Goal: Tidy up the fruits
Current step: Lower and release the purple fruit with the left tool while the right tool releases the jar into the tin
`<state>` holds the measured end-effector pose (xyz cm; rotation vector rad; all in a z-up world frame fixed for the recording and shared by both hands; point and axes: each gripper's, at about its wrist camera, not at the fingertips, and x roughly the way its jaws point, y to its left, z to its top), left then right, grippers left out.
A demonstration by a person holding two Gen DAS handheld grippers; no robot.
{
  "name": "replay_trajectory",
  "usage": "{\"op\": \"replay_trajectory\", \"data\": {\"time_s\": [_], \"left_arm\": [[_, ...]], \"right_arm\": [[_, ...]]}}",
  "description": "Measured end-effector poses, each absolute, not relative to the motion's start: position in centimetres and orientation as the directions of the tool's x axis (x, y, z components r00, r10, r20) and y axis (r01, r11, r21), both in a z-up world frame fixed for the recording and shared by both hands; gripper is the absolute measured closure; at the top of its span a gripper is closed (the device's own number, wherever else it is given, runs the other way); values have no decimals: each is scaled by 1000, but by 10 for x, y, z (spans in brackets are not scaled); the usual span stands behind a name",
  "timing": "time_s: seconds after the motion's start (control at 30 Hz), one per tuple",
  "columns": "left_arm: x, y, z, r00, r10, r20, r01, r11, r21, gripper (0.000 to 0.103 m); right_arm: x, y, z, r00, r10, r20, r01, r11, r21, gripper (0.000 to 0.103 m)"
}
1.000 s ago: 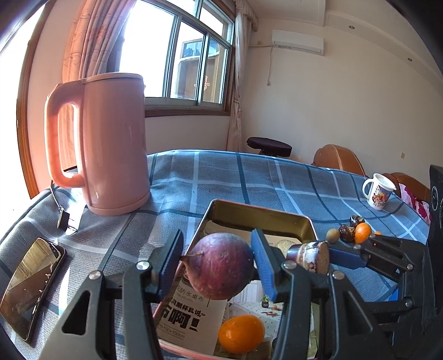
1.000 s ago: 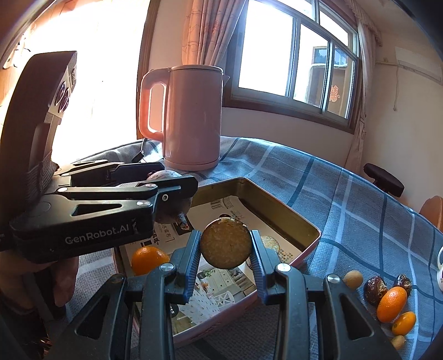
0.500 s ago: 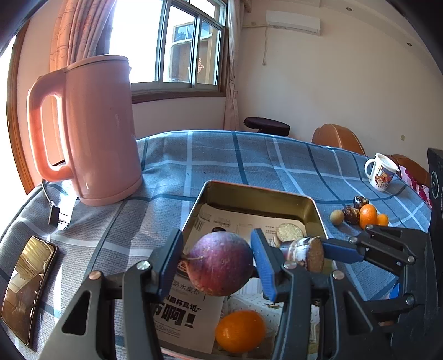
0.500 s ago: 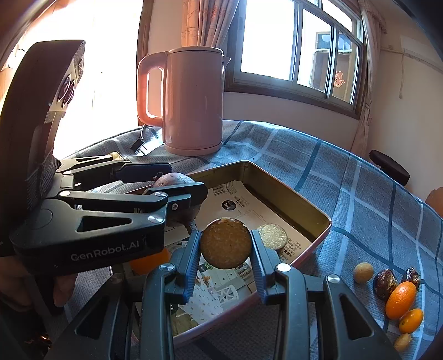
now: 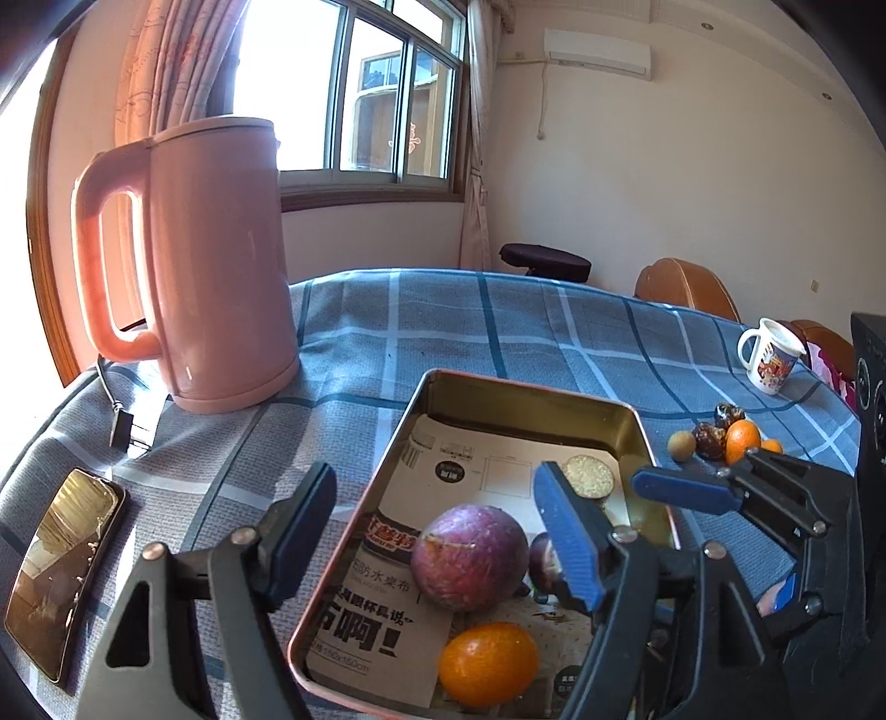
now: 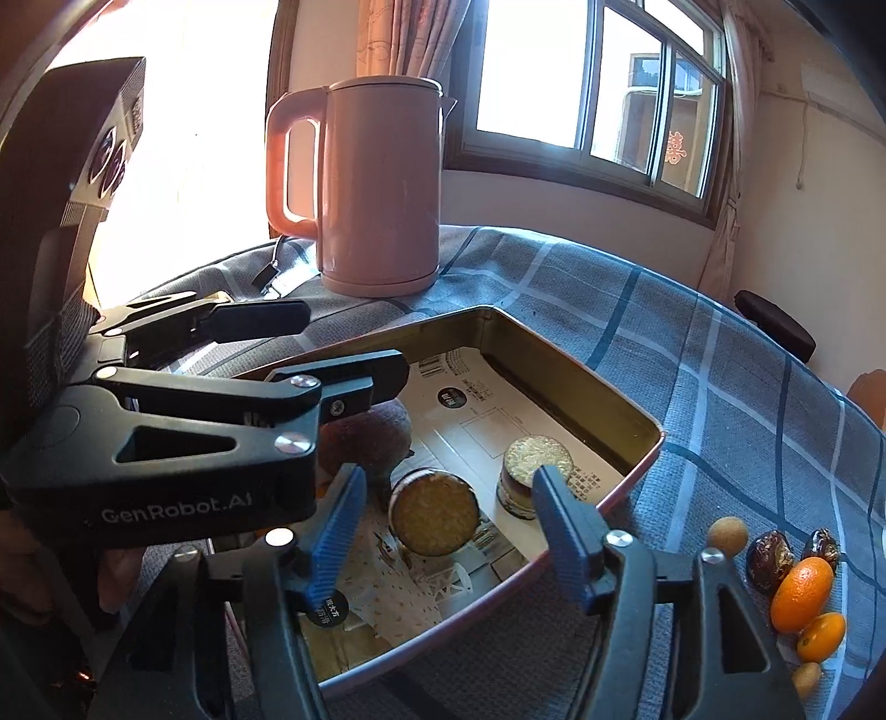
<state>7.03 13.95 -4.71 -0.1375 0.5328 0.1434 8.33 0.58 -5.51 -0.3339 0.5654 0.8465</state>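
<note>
Now both grippers, left (image 5: 437, 526) and right (image 6: 443, 531), are opening their jaws over the metal tray (image 5: 531, 387), leaving the purple passion fruit (image 5: 469, 556) and a halved fruit (image 6: 434, 518) free on its paper lining near the tray's near edge, gathered with the orange (image 5: 488, 663).

Bright daylight pours through a sliding window (image 5: 354, 99) with pale curtains (image 5: 166, 72). Cream walls carry an air conditioner (image 5: 597, 52). A blue plaid tablecloth (image 5: 526, 327) covers the table; behind it stand what seem brown chairs (image 5: 684, 282).
</note>
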Motion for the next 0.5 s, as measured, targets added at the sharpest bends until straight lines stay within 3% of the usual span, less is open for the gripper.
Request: {"op": "replay_trajectory", "data": {"time_s": [0.23,0.33,0.5], "left_arm": [[64,122,-33,874,81,-478,-141,986,-90,23],[65,102,-26,884,61,-463,-108,991,-74,16],[75,60,-25,882,-10,-470,-17,998,-53,14]], "right_arm": [[79,-51,-46,637,573,-516,-708,700,-96,34],[89,-98,-42,690,526,-496,-631,774,-57,34],[114,-167,-48,747,390,-539,-476,879,-23,34]]}}
